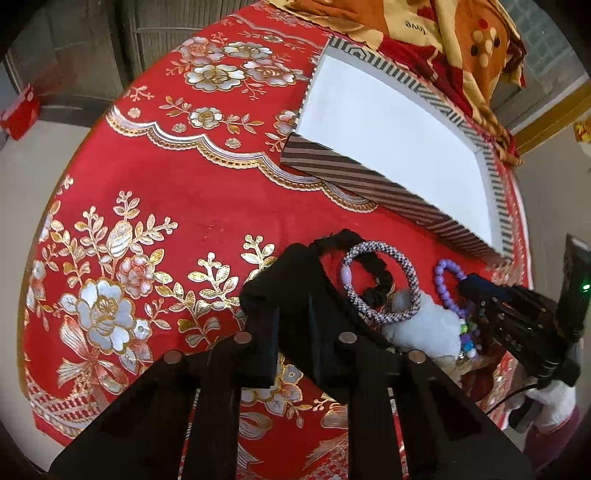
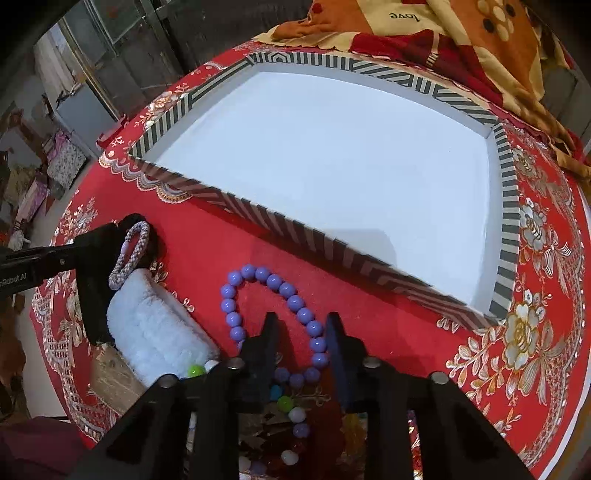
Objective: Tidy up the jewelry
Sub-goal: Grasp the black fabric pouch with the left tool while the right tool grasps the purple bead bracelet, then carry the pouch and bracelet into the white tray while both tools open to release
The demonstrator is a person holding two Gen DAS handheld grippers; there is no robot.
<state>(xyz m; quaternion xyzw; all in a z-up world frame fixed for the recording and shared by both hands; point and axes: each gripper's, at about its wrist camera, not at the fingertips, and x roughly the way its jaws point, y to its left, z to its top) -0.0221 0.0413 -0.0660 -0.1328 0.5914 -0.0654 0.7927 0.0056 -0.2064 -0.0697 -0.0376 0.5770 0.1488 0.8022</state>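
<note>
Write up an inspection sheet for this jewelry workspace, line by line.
Surface: red floral tablecloth.
Job's things: striped tray, nothing in it; purple bead bracelet, woven bracelet and black scrunchie on the cloth outside it.
Clutter: white fluffy item; mixed coloured beads.
Grippers: left gripper open by the scrunchie; right gripper open astride the purple strand.
Cables: nothing seen.
Surroundings: orange patterned fabric behind the tray.
</note>
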